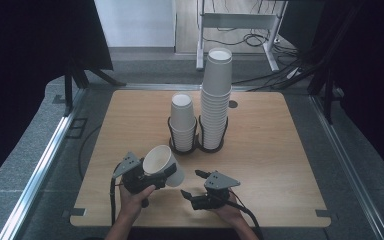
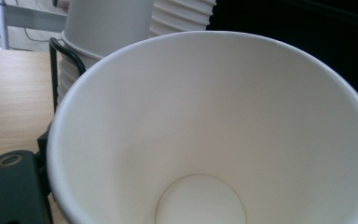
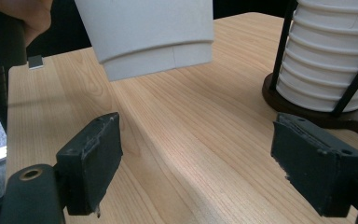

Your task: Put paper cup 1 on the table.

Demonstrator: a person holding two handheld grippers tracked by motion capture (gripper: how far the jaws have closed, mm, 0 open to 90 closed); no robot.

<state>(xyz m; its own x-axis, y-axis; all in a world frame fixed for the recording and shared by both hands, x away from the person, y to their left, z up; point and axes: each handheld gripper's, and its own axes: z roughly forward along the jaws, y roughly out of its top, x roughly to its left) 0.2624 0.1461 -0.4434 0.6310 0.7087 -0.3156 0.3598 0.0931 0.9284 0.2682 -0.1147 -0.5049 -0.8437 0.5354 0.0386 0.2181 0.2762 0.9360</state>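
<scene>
My left gripper [image 1: 155, 176] clamps a single paper cup [image 1: 163, 164], tilted above the table's [image 1: 280, 165] near edge. My right gripper [image 1: 194, 185] hangs beside it, jaws spread with nothing between. Two cup stacks [image 1: 215, 100] stand in the holder [image 1: 196, 145] behind.

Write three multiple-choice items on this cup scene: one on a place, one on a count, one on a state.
1. Where is the taller cup stack?
A. right ring of the black holder
B. lying on the table
C. in a gripper

2. How many stacks stand in the holder?
A. one
B. two
C. four

3. How is the right gripper?
A. shut on a cup
B. open, nothing between its jaws
C. shut on the holder

Key: 1 A, it stands beside the shorter stack; 2 B, one per ring; 3 B, only the left gripper holds the single cup.
</scene>
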